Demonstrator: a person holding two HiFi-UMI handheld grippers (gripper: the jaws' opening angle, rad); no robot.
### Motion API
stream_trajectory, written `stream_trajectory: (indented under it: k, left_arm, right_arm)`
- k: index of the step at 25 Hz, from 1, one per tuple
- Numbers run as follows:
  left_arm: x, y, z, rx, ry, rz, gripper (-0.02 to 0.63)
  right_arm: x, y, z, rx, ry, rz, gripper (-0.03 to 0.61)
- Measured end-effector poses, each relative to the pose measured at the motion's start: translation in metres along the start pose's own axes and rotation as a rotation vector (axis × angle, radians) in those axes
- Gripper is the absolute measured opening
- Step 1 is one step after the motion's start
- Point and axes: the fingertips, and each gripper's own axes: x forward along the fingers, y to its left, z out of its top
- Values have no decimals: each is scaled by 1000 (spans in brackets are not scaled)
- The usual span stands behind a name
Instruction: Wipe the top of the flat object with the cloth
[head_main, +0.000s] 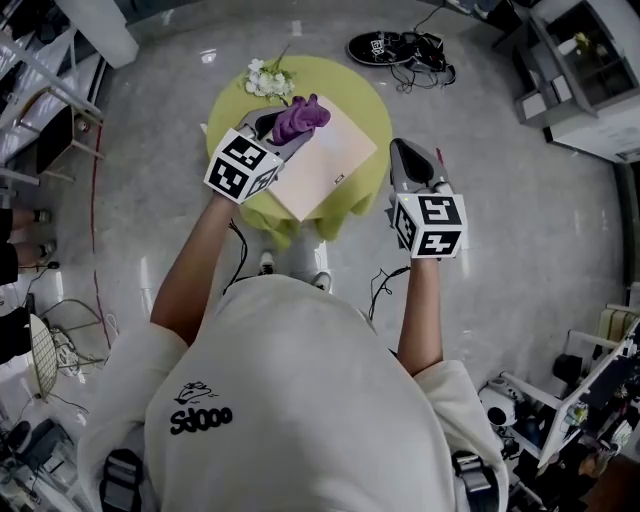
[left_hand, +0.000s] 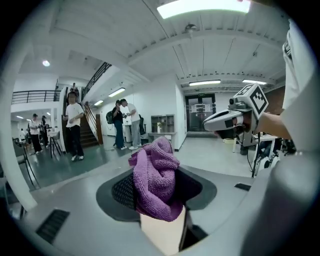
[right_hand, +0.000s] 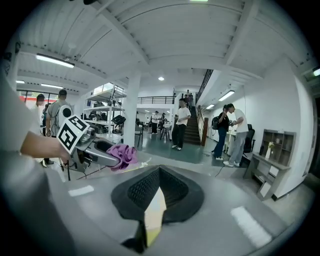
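- Left gripper (left_hand: 156, 175): jaws clenched on a bunched purple terry cloth (head_main: 300, 118), which bulges above and below the pads.
- Right gripper (right_hand: 159, 172): jaws pressed together with nothing in them, held just off the worktop's right edge.
- Pale beige flat rectangular board (head_main: 325, 160): lies askew on the round yellow-green worktop (head_main: 230, 110). The cloth sits over its far left corner; whether they touch cannot be told.
- Step, as judged: start of the wipe. The next move calls for pressing the cloth flat and sweeping it across the board.
- Writing: the board's small dark label is illegible, and the marker cubes carry patterns only.
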Motion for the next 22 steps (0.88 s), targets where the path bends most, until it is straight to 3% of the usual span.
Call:
stream_trajectory:
  k: [7, 13, 22]
  left_arm:
    - [-43, 13, 64, 113, -129, 62, 195]
    - [-72, 21, 110, 121, -237, 119, 195]
    - [-74, 20, 109, 142, -206, 137, 195]
  right_arm:
    - [2, 8, 56, -114, -72, 10, 9]
    - [-5, 19, 90, -201, -118, 17, 9]
    - [2, 25, 87, -197, -102, 37, 9]
